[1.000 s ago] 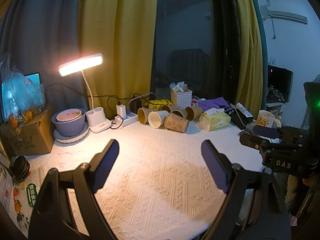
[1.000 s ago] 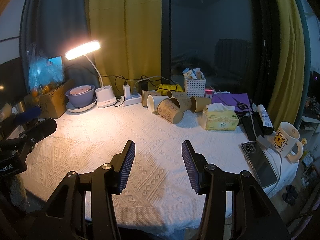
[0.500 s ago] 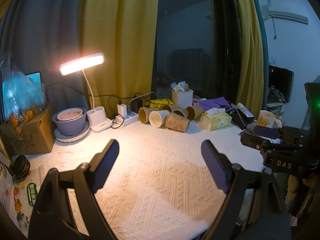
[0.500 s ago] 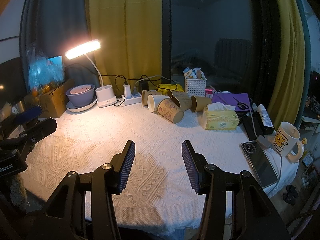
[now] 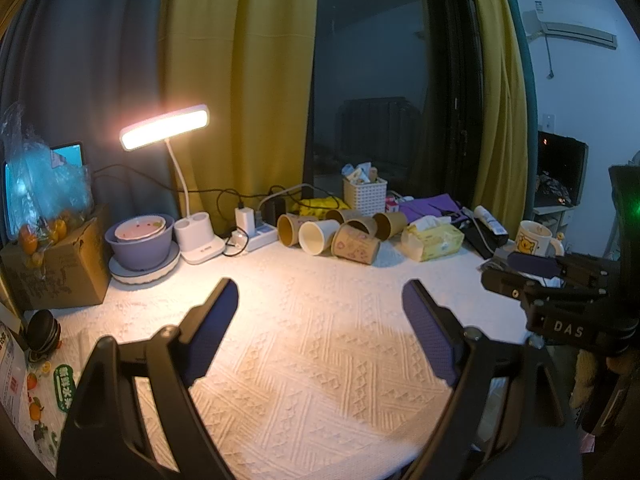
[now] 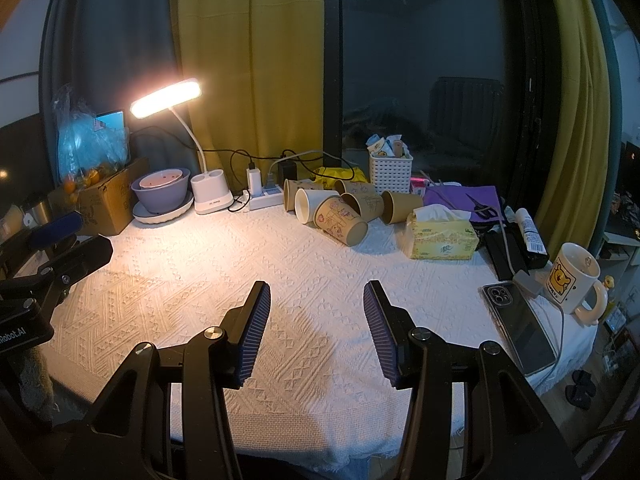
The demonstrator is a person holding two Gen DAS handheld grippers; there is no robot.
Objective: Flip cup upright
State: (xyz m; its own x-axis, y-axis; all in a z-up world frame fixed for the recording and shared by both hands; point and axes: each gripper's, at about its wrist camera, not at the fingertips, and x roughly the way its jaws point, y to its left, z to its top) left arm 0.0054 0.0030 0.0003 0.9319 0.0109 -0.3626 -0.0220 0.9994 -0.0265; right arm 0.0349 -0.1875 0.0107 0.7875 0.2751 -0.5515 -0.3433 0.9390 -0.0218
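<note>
Several paper cups lie on their sides in a cluster at the back of the table. The nearest is a brown printed cup (image 5: 355, 243) (image 6: 341, 221), with a white cup (image 5: 316, 236) (image 6: 310, 205) beside it and plain brown ones (image 6: 400, 207) behind. My left gripper (image 5: 320, 312) is open and empty, well short of the cups over the white cloth. My right gripper (image 6: 316, 312) is open and empty, also well short of them. Each gripper shows at the edge of the other's view, the right one (image 5: 520, 272) and the left one (image 6: 68, 240).
A lit desk lamp (image 5: 164, 126), purple bowls (image 5: 140, 236) and a cardboard box (image 5: 52, 260) stand back left. A tissue box (image 6: 442, 236), white basket (image 6: 390, 168), phone (image 6: 520, 320) and bear mug (image 6: 574, 282) sit on the right. The patterned white cloth (image 6: 240, 264) covers the table.
The left wrist view has drawn back slightly from the cups. Both grippers stay open and the cups have not moved.
</note>
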